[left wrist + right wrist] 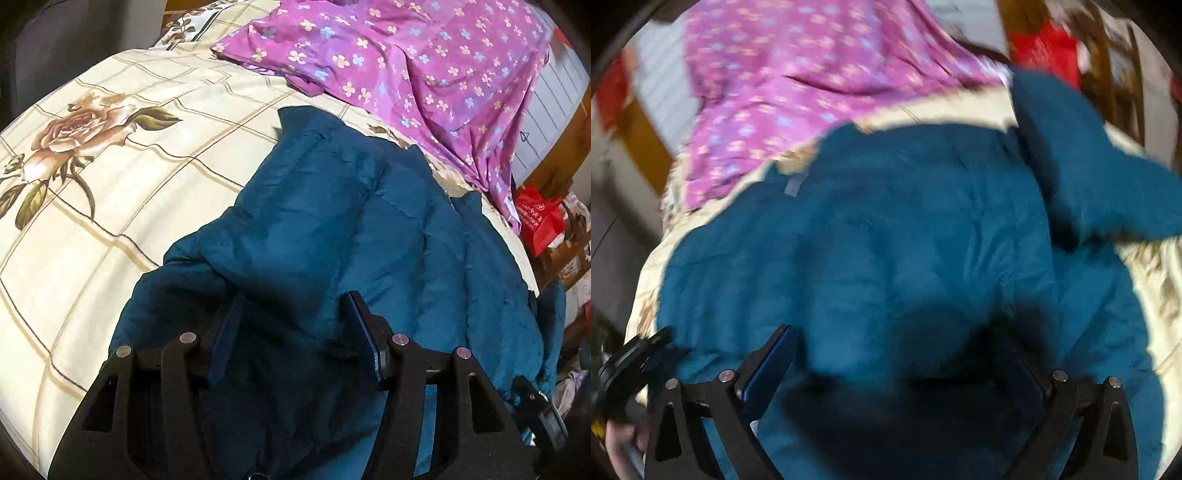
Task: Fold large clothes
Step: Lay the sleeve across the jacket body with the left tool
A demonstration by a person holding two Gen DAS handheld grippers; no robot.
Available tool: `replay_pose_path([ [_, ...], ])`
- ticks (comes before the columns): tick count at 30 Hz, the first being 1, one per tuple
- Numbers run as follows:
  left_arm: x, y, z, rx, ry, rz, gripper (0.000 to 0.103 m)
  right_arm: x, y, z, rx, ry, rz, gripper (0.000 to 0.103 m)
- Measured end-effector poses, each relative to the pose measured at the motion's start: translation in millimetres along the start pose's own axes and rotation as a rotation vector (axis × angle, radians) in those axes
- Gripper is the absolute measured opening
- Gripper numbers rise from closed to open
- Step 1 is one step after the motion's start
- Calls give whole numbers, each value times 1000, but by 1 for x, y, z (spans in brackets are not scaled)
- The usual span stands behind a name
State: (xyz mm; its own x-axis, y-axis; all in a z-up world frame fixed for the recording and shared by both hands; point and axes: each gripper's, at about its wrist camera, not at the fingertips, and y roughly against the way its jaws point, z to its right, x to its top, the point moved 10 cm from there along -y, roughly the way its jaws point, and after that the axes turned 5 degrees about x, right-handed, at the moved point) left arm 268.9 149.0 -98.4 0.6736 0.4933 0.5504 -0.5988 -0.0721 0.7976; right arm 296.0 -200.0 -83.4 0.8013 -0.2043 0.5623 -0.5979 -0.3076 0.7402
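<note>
Both tools' tips sink into the blue jacket [332,229], grip unclear.

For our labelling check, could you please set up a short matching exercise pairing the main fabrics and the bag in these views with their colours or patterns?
Things:
1. padded jacket
2. bedsheet
3. quilt
4. bag

Descriptions:
A. purple with small flowers
B. plain red
C. plain teal blue
D. cream with grid lines and a rose print

Pairs: 1-C, 2-D, 3-A, 4-B
</note>
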Motion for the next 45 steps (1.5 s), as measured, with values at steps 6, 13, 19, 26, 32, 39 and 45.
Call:
replay_pose_path([
  [6,-5,0,0,24,-34,19,59,29,-18,17,-27,44,-9,103],
  [13,0,9,-3,43,-15,55,59,48,29,-14,-26,180,169,99],
  [19,-5,-1,-7,60,-33,17,60,23,-21,7,-86,174,-14,103],
  [26,-7,-6,2,67,-96,7,73,20,-21,8,-86,178,-12,103],
  [32,-6,-1,1,73,-92,9,73,17,-15,11,-85,182,-12,103],
  [39,7,29,16,135,-172,156,74,28,36,-27,-87,277,178,103],
  [45,-13,-7,9,155,-195,0,74,-2,-19,-14,-130,263,-67,103],
])
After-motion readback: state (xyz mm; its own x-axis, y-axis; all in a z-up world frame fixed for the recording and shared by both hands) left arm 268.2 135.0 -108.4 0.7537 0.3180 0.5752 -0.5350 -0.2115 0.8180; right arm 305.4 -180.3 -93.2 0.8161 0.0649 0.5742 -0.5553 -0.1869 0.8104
